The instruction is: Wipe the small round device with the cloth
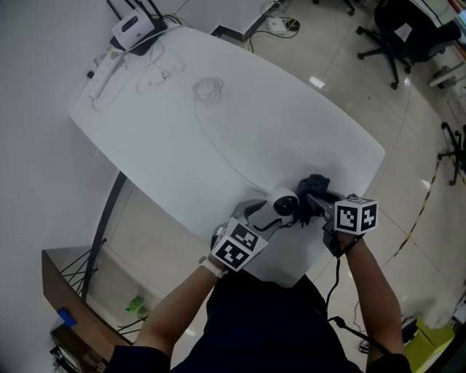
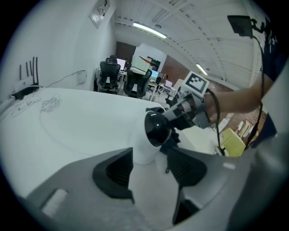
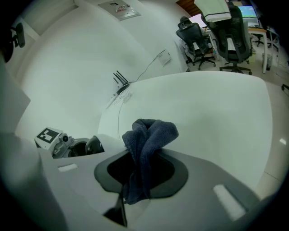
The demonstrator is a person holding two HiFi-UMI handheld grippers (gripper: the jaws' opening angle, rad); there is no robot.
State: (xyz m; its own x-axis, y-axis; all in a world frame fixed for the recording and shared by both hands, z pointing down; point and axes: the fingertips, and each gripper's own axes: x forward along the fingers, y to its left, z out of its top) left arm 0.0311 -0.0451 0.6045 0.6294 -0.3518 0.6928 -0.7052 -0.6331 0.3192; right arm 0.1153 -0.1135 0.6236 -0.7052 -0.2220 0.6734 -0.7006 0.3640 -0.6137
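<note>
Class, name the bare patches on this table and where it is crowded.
Bare: the wide middle of the table, between the coiled cable and the small round device. Crowded: the far corner with router and power strip; the near edge around the cloth.

Setting: office, open-plan. Evidence: large white table point(image 1: 240, 138); black swivel chairs point(image 1: 394, 33) on a pale tiled floor point(image 1: 328, 55); router with antennas point(image 1: 135, 29); power strip point(image 1: 102, 71) and loose cables; ceiling strip lights point(image 2: 149, 30); what look like desk monitors point(image 3: 247, 10) far off, blurred.
</note>
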